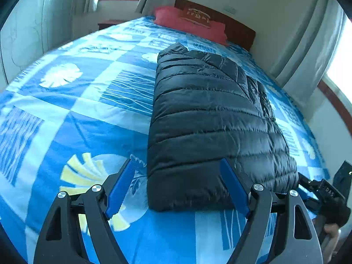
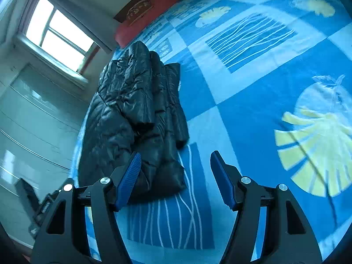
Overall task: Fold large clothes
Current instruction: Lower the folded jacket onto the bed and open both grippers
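A black quilted puffer jacket [image 1: 209,118] lies folded into a long block on the blue patterned bedspread [image 1: 88,114]. My left gripper [image 1: 178,173] is open and empty, hovering just before the jacket's near end. In the right wrist view the jacket [image 2: 132,118] lies left of centre, its folded sleeves on top. My right gripper [image 2: 175,165] is open and empty, above the bedspread [image 2: 253,88] at the jacket's near corner. The right gripper also shows in the left wrist view [image 1: 319,193], low at the right edge.
A red pillow [image 1: 187,24] and a brown wooden headboard [image 1: 233,28] stand at the bed's far end. Curtains [image 1: 308,50] and a window [image 2: 59,35] line the wall by the bed. A white wardrobe [image 1: 26,35] stands at the left.
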Demonstrator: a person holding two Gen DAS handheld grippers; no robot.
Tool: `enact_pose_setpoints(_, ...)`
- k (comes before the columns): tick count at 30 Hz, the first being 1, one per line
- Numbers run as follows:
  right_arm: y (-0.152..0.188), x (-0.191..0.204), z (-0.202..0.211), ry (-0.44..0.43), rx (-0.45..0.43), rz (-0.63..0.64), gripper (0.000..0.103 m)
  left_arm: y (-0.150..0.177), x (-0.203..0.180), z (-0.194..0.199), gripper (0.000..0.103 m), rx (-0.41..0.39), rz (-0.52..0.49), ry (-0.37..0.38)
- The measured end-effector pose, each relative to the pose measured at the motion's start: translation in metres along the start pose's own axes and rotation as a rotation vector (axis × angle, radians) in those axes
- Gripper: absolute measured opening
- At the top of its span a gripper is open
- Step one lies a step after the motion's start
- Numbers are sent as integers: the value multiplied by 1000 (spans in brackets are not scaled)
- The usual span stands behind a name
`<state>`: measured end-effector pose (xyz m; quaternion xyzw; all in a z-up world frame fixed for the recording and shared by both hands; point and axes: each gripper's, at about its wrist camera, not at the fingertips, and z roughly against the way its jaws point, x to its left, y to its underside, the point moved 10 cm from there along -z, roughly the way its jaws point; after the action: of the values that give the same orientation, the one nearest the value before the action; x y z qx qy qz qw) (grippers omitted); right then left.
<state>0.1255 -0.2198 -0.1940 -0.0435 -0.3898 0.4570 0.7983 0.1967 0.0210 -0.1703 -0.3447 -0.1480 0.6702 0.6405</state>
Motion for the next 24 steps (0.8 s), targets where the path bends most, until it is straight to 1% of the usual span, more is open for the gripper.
enact_pose_setpoints(5, 10, 4, 14, 65, -35, 52, 66, 13, -3, 10, 78, 5, -13, -29)
enact_pose_setpoints(6, 12, 5, 15, 79, -38, 64, 67, 15, -3, 12, 78, 6, -17, -33)
enact_pose_setpoints(8, 15, 6, 16, 102, -44, 90, 72, 20, -4, 15, 78, 4, -26, -42)
enact_pose_setpoints(14, 30, 20, 23, 180, -66, 191, 72, 29, -8, 26, 78, -7, -47, -68)
enact_pose_setpoints(19, 33, 43, 34, 225, -105, 286, 72, 24, -10, 41, 78, -42, -77, -110)
enact_pose_setpoints(21, 32, 56, 41, 234, -127, 320, 74, 21, -10, 48, 79, -61, -81, -123)
enact_pose_setpoints(22, 31, 62, 44, 234, -140, 335, 77, 18, -11, 52, 83, -71, -84, -126)
enact_pose_setpoints(24, 31, 74, 50, 241, -158, 366, 79, 14, -13, 59, 83, -89, -89, -125)
